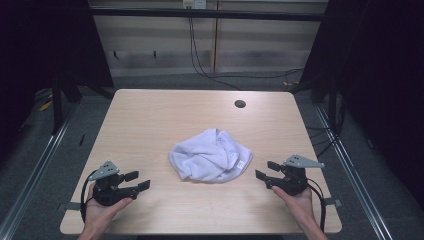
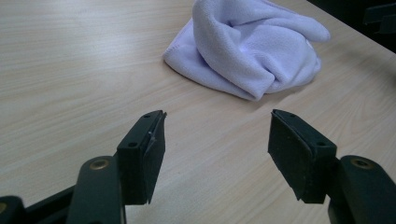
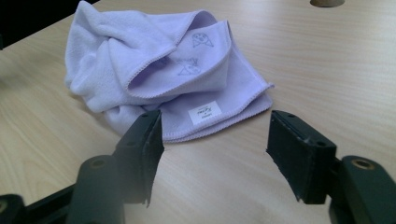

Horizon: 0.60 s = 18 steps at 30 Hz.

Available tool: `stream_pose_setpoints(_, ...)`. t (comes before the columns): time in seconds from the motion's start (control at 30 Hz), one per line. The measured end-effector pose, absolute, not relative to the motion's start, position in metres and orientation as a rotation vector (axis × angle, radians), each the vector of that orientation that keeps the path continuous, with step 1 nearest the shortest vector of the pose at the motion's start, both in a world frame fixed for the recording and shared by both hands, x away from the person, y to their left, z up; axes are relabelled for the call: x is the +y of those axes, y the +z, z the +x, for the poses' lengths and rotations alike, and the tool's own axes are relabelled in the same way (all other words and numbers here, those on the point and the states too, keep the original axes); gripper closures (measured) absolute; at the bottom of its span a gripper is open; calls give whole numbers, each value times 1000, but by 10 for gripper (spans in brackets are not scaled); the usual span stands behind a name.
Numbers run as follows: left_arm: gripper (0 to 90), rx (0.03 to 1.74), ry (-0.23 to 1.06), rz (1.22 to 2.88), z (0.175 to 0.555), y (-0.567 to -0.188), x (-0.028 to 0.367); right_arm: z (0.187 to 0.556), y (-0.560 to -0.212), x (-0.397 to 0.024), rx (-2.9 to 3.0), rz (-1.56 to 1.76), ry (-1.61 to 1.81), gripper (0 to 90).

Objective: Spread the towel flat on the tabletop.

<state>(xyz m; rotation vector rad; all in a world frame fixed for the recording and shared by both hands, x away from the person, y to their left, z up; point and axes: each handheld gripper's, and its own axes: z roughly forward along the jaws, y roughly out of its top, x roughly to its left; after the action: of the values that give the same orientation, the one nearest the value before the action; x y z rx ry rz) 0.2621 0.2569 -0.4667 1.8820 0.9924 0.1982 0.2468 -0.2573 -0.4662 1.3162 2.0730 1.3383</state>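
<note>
Wood table (image 1: 150, 120) (pale, round hole (image 1: 240, 104)) amid dark curtains (image 1: 45, 40).

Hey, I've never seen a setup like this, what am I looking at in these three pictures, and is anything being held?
A person sits at a wooden table, holding a hand-operated claw in each hand. The high view looks down from above: the left claw and the right claw sit either side of a crumpled pale lilac towel. The other two pictures come from cameras riding on each claw, looking along its black jaws. Both claws are open and hold nothing; the towel lies untouched ahead of them. It has a small white label. A round hole sits near the table's far edge.
</note>
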Motion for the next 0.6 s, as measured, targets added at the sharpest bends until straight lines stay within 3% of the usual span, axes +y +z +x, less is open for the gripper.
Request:
stream_pose_setpoints(0.23, 382, 975, 162, 1896, 267, -468, 257, 270, -465, -248, 2136, 1297, 1366, 288)
stream_pose_setpoints(0.47, 496, 960, 59, 1865, 274, -468, 250, 294, -461, -225, 2278, 1194, 1369, 303)
stream_pose_setpoints(0.6, 481, 929, 31, 1896, 270, -468, 244, 311, -457, -209, 2336, 1161, 1398, 267)
